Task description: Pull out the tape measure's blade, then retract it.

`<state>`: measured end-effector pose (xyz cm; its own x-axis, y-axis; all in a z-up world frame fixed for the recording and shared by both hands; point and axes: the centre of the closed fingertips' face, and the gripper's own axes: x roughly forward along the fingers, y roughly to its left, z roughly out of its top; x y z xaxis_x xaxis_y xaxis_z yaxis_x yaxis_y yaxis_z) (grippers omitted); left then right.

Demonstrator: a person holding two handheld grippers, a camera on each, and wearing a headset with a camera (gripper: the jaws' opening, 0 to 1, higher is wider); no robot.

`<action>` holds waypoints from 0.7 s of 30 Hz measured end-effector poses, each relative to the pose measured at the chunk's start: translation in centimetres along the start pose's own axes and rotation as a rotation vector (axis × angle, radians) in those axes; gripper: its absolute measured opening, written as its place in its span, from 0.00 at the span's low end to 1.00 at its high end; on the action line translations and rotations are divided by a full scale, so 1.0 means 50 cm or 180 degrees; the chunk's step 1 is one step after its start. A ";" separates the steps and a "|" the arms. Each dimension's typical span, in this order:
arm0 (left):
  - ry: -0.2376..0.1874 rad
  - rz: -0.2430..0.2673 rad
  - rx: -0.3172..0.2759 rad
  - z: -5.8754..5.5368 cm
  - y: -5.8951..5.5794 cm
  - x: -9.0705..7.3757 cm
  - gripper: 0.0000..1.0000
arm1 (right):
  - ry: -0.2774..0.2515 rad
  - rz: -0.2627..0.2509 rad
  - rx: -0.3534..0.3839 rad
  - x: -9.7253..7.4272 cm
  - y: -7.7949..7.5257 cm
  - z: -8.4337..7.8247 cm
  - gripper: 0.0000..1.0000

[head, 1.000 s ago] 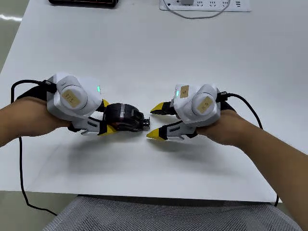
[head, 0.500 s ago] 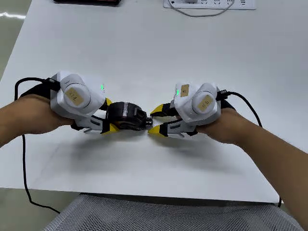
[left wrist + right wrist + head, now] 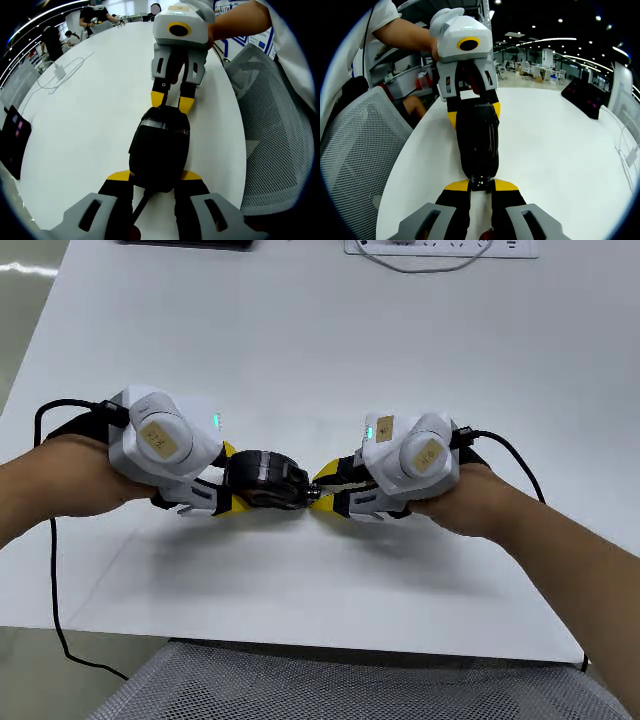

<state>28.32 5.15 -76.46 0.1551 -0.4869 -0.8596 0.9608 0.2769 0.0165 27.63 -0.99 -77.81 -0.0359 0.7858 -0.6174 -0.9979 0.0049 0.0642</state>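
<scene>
now right hand-held gripper (image 3: 322,492) pinching hook (image 3: 481,182), spread before; left hand-held gripper (image 3: 231,480) pinching tape measure (image 3: 265,480)

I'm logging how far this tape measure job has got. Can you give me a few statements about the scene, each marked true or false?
1. The left gripper clamps the tape measure by its case. True.
2. A long stretch of blade lies pulled out across the table. False: no blade shows between the case and the right gripper.
3. The right gripper's jaws stand wide open, well clear of the tape measure. False: they are closed in on its front end.
4. A white power strip lies at the table's far edge. True.
5. The tape measure's case is yellow. False: it is black.
</scene>
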 end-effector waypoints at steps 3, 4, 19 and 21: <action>0.0003 0.0002 0.0007 0.000 0.000 0.001 0.26 | -0.0002 -0.0004 -0.0017 0.002 0.000 0.000 0.12; 0.0003 0.0003 0.0013 0.000 0.001 0.001 0.26 | -0.0003 -0.0005 -0.0032 0.002 0.000 0.001 0.12; 0.0012 0.0020 0.0050 -0.001 0.002 0.000 0.26 | -0.0005 -0.0043 0.0017 0.002 -0.002 0.002 0.10; 0.0014 0.0024 0.0063 -0.001 0.002 0.000 0.25 | 0.0005 -0.0040 0.0000 0.001 -0.002 0.001 0.10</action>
<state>28.39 5.23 -76.48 0.1615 -0.4813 -0.8616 0.9639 0.2640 0.0332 27.74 -0.89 -77.80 -0.0234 0.7848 -0.6193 -0.9983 0.0146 0.0563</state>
